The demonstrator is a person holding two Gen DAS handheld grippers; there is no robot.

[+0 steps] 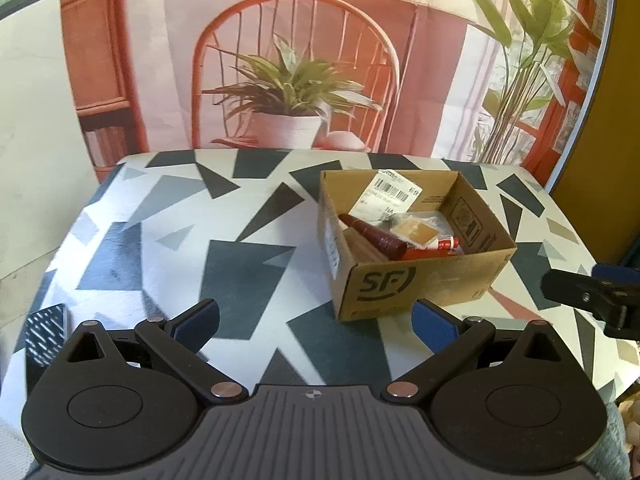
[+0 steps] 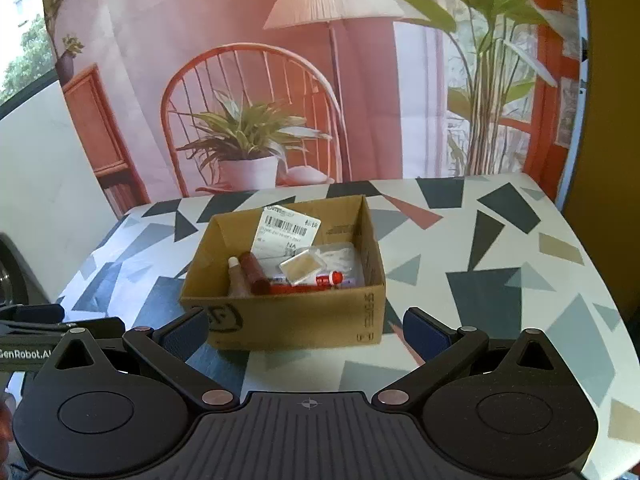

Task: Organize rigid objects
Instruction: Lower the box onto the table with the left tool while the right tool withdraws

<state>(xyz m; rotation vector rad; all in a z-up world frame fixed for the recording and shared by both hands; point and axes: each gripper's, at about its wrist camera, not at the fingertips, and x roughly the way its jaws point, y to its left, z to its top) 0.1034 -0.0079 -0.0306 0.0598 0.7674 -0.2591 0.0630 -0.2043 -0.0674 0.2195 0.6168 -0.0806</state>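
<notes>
Left gripper (image 1: 316, 322) spread wide, nothing btwn the blue pads, aimed down over the patterned table (image 1: 160, 216). Right gripper (image 2: 306, 332) likewise wide and empty, hanging just short of the near wall of the cardboard box (image 2: 288, 320). Neither touching box or contents.

Box sits open-topped on the table, twd the far side, flaps out of the way so items drop straight in. Inside: dark red bottle (image 2: 254, 268) leaning beside a brown bottle w/ pale cap (image 2: 236, 276), a red pen-like tube (image 2: 316, 283) lying flat along the near wall, a clear flat case w/ tan insert (image 2: 303, 266) resting on a plastic-wrapped packet. White barcode label (image 2: 286, 232) stuck on the far inner wall.

Table around the box shows no loose items in either view — probably sorting is done or nearly so. Both tools empty and apart from the box fits a release just finished, but only a guess. Dark patterned object (image 1: 46, 332) at the table's left edge, unclear what.
</notes>
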